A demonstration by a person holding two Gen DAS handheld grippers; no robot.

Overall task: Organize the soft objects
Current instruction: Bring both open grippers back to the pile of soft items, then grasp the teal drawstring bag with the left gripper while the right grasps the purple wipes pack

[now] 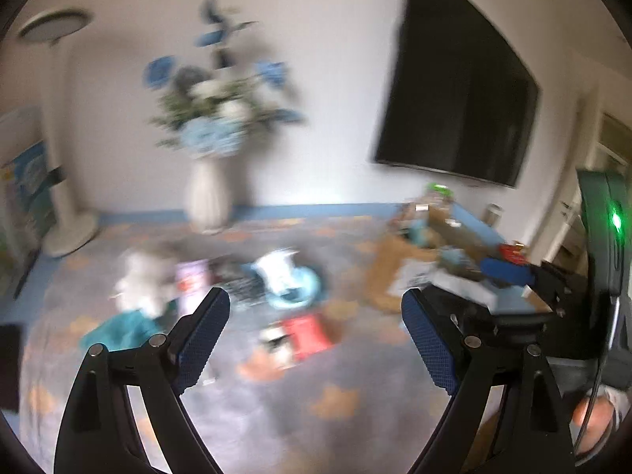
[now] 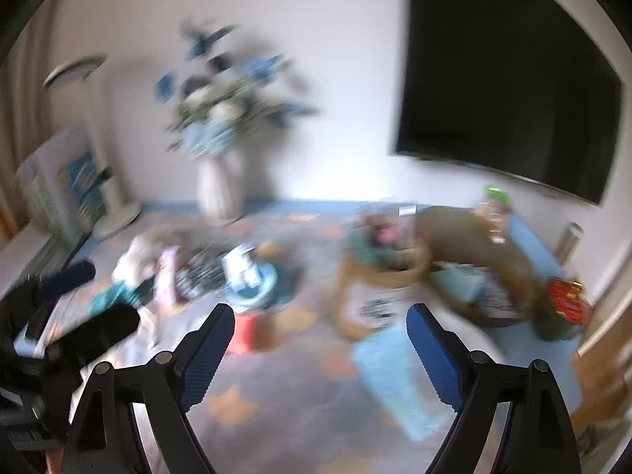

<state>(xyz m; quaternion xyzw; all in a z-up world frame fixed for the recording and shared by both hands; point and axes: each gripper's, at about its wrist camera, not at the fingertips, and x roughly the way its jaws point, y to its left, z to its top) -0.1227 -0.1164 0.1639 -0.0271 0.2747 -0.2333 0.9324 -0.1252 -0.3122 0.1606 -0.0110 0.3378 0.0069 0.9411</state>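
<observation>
Both views are motion-blurred. Soft things lie scattered on a grey rug with orange patches: a white plush (image 1: pixel 140 280), a teal cloth (image 1: pixel 122 328), a red item (image 1: pixel 308 335) and a light blue item (image 1: pixel 292 288). They also show in the right wrist view, with the red item (image 2: pixel 249 333) and a pale blue cloth (image 2: pixel 395 375) nearer. My left gripper (image 1: pixel 316 312) is open and empty above the rug. My right gripper (image 2: pixel 320 324) is open and empty, and it shows at the right of the left wrist view (image 1: pixel 513 276).
A brown basket (image 2: pixel 385 272) with soft things and a brown box (image 2: pixel 486 268) stand at the right. A white vase of blue flowers (image 1: pixel 207 197) and a floor lamp (image 1: pixel 67 217) stand by the wall. A dark TV (image 1: pixel 458 91) hangs at the right.
</observation>
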